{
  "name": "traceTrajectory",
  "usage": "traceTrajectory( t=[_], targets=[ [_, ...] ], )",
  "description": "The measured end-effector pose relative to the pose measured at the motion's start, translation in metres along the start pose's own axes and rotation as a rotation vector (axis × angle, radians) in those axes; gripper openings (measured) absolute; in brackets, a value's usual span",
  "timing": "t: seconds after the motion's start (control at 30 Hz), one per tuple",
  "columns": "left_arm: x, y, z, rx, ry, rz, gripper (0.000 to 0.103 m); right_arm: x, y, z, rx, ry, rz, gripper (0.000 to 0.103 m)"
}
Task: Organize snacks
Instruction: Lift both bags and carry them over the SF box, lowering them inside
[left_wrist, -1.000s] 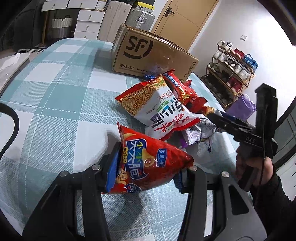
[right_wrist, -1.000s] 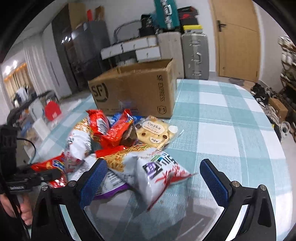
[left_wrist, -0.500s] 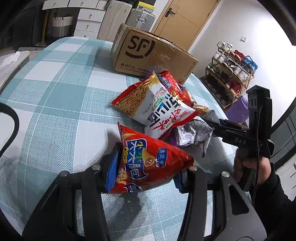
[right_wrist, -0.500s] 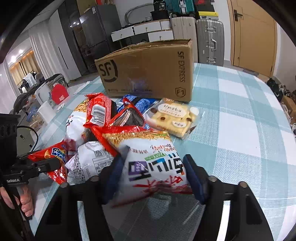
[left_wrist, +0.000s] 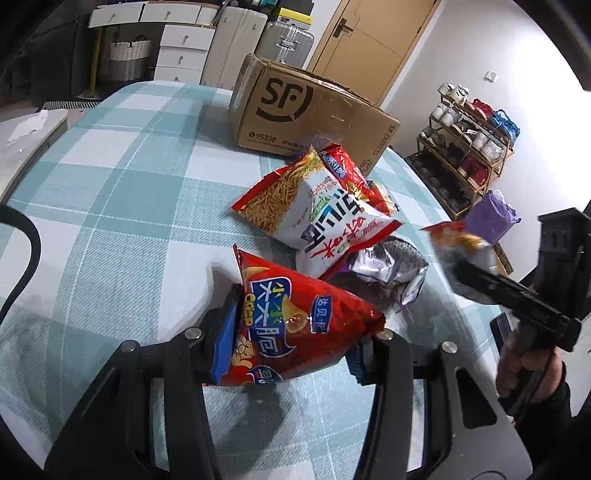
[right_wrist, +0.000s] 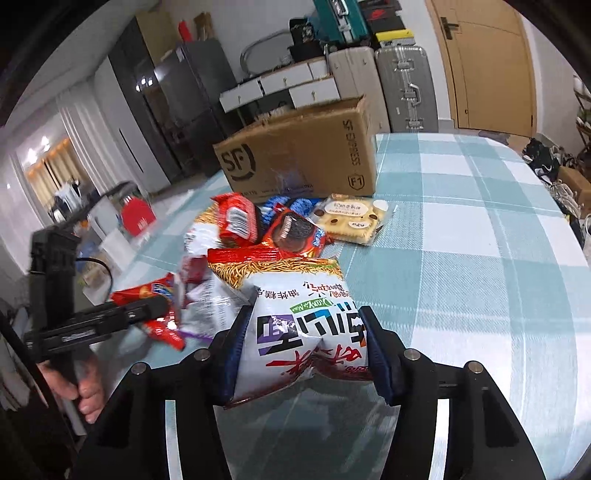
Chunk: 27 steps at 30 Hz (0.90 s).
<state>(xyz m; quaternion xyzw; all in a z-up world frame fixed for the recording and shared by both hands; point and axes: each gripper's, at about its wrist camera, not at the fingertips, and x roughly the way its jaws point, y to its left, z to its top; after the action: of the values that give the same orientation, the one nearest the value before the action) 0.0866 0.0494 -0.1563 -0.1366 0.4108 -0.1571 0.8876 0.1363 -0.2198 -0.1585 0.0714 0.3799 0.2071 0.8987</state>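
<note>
The white noodle-snack bag (right_wrist: 303, 325) is lying at the near edge of the snack pile (right_wrist: 266, 236); the right gripper (right_wrist: 303, 347) is closing on it, pads already pressing. The left gripper (left_wrist: 291, 332) is clamping a red crisp bag (left_wrist: 295, 317). Judging by this, both are awaiting a lift toward the far cardboard box (right_wrist: 299, 162).

A wooden door (left_wrist: 354, 40) stands in a white wall (left_wrist: 458, 48), with a silver suitcase (right_wrist: 404, 86) and white drawers (left_wrist: 181, 40) beside it. A shoe rack (left_wrist: 469, 144) lines the right wall — warm light glows behind pale curtains (right_wrist: 55, 170), near a dark fridge (right_wrist: 184, 107).
</note>
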Motion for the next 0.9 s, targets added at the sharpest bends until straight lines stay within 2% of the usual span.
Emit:
traceTrajectory(
  t=[0.23,0.5,0.9],
  targets=[
    [-0.023,0.0,-0.006,-0.013,-0.015,0.013,0.045,-0.044,0.011,-0.003,0.027,-0.079,0.058,0.057],
    [-0.064,-0.01,0.004,-0.01,-0.068,0.014,0.045,-0.081,0.044,0.009,-0.027,-0.142,0.097,0.057],
    [-0.109,-0.034,0.016,0.041,-0.094,0.006,0.045,-0.092,0.103,0.001,-0.1,-0.184,0.158,0.057]
  ],
)
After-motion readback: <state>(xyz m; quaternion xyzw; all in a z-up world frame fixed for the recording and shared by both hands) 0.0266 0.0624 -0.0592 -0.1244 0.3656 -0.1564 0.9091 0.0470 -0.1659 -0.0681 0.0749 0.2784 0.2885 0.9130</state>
